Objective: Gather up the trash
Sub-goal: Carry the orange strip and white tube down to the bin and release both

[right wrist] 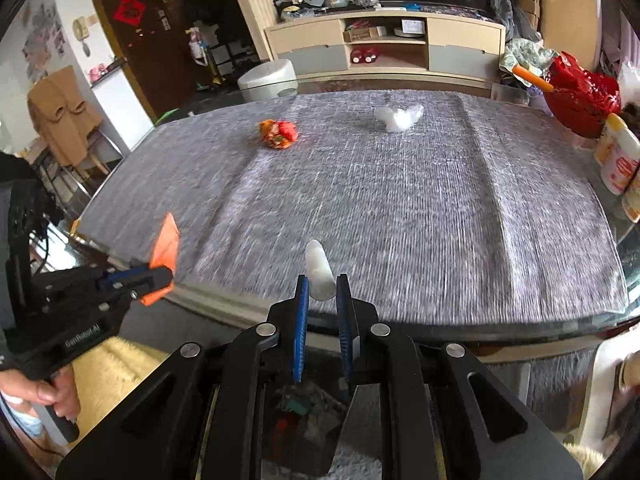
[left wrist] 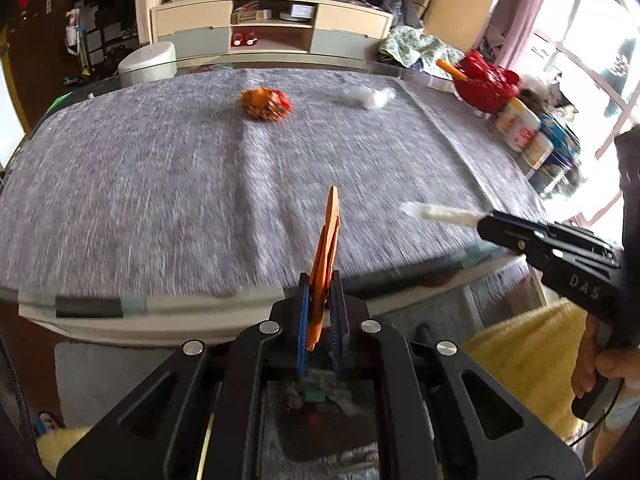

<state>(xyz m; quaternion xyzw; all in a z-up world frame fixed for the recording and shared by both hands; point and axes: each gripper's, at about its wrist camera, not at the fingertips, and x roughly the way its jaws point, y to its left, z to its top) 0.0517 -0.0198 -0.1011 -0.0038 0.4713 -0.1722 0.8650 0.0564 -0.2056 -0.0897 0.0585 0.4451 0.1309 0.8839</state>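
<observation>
A grey cloth (left wrist: pixel 200 168) fills the middle of both views, spread over a glass-edged table (right wrist: pixel 628 248). At the bottom centre of the left wrist view the left gripper (left wrist: pixel 322 280) is clenched on a flat orange wrapper (left wrist: pixel 326 248) standing on edge above the table's near rim. At the bottom centre of the right wrist view the right gripper (right wrist: pixel 322 284) grips a small white scrap (right wrist: pixel 319 270). In the upper middle of the cloth lie a crumpled orange-red wrapper (right wrist: pixel 279 133) and, to its right and well apart, a wad of white tissue (right wrist: pixel 398 117). A red bag (right wrist: pixel 580 96) sits at the upper right edge.
</observation>
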